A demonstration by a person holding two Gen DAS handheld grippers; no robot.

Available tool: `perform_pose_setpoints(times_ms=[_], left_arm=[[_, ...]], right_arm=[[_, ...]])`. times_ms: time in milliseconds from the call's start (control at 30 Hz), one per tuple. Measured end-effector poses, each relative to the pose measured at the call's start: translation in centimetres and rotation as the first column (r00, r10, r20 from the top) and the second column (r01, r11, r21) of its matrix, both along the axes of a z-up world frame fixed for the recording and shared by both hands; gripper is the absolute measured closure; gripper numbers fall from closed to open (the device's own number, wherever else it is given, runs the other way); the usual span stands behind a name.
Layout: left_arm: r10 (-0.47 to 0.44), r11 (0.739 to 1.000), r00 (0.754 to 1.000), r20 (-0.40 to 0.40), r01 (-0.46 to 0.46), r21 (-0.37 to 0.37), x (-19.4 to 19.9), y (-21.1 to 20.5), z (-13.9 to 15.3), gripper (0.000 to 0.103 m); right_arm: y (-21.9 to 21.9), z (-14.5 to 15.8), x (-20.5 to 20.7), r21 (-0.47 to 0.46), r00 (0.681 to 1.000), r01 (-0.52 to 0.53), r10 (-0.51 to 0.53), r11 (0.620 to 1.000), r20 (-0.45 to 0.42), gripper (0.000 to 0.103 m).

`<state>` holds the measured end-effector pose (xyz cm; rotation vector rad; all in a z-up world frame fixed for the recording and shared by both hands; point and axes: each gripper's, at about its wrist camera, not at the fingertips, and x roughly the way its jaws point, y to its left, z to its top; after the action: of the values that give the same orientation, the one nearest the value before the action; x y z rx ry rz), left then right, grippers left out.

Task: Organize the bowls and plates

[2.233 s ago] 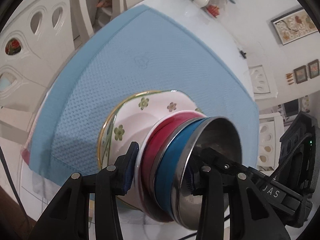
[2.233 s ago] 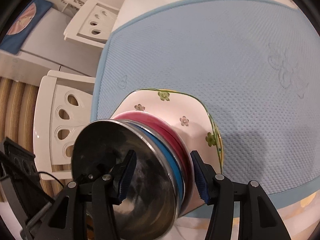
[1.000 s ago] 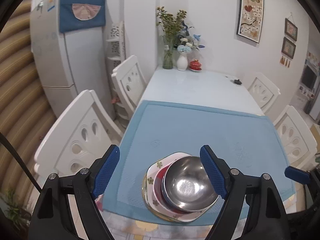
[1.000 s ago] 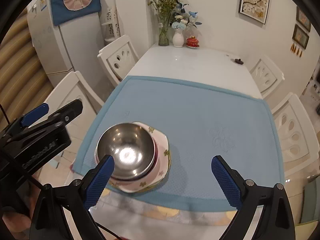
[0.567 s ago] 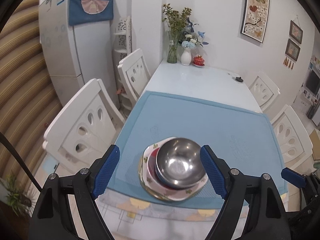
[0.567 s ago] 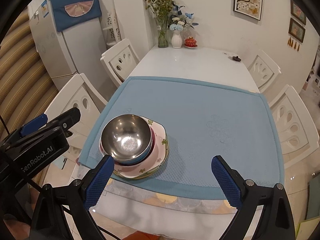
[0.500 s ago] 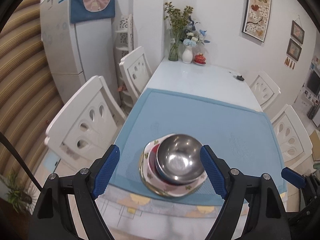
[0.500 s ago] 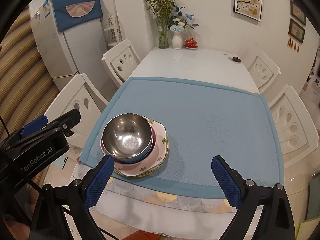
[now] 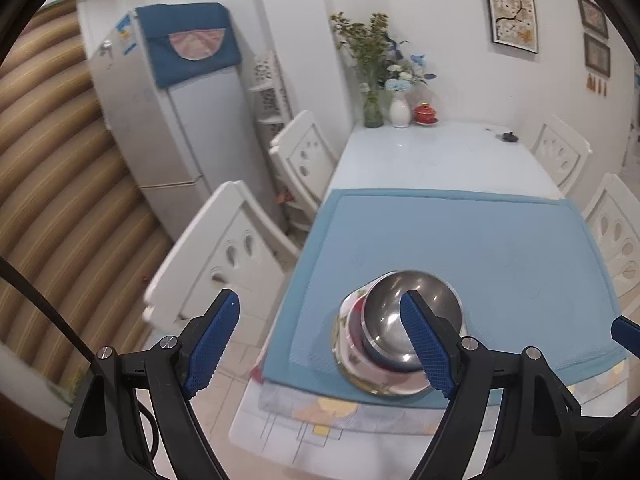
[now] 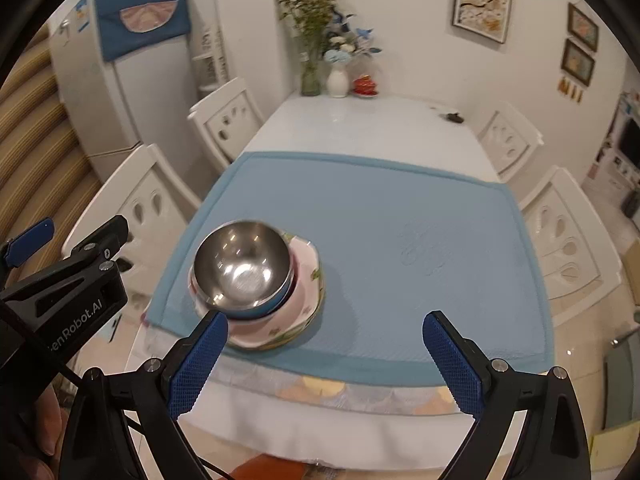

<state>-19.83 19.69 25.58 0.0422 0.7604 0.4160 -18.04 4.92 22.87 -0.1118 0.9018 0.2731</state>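
A steel bowl [image 9: 396, 312] [image 10: 240, 264] tops a stack with a blue bowl [image 10: 256, 314] and a red bowl [image 9: 354, 322] nested under it, all on a square floral plate [image 9: 352, 354] [image 10: 306, 280]. The stack rests at the near left corner of the blue mat [image 9: 460, 240] [image 10: 380, 220]. My left gripper [image 9: 320, 344] is open and empty, held back above the table's near left corner, its right finger overlapping the bowl in the picture only. My right gripper [image 10: 325, 364] is open and empty, above the mat's front edge, right of the stack.
White chairs [image 9: 224, 264] [image 10: 560, 232] line both sides of the white table [image 10: 360, 124]. Vases with flowers [image 10: 316, 68] and a red pot [image 10: 365, 85] stand at the far end, with a small dark object [image 10: 452, 117] near them. A fridge [image 9: 172, 128] stands at the left.
Both grippers let go of the tilted stack, opened wide and drew back and up. The stack now lies flat on the mat. The left view has swung left since.
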Motion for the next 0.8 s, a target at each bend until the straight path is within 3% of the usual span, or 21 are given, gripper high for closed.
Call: perform_pose_setpoints(times_ms=[233, 367, 533, 800], left_arm=[[-0.069, 0.997, 0.998, 0.003, 0.069, 0.04, 2.2, 0.6, -0.2, 0.021], [-0.114, 0.993, 0.993, -0.026, 0.114, -0.029, 3.4, 1.5, -1.0, 0.021], [-0.13, 0.991, 0.991, -0.028, 0.129, -0.041, 3.8, 2.2, -1.3, 0.021], [-0.148, 0.986, 0.988, -0.053, 0.142, -0.091, 4.4, 3.5, -2.6, 0.021]], right_arm=[[1.2, -0.2, 1.4, -0.01, 0.996, 0.086, -0.086, 0.996, 0.001, 0.006], [1.5, -1.1, 2.4, 0.002, 0.991, 0.132, -0.132, 0.991, -0.039, 0.006], [2.0, -2.2, 3.4, 0.054, 0.982, 0.158, -0.151, 0.986, -0.115, 0.006], [3.4, -3.1, 4.5, 0.038, 0.972, 0.189, -0.182, 0.981, -0.146, 0.006]])
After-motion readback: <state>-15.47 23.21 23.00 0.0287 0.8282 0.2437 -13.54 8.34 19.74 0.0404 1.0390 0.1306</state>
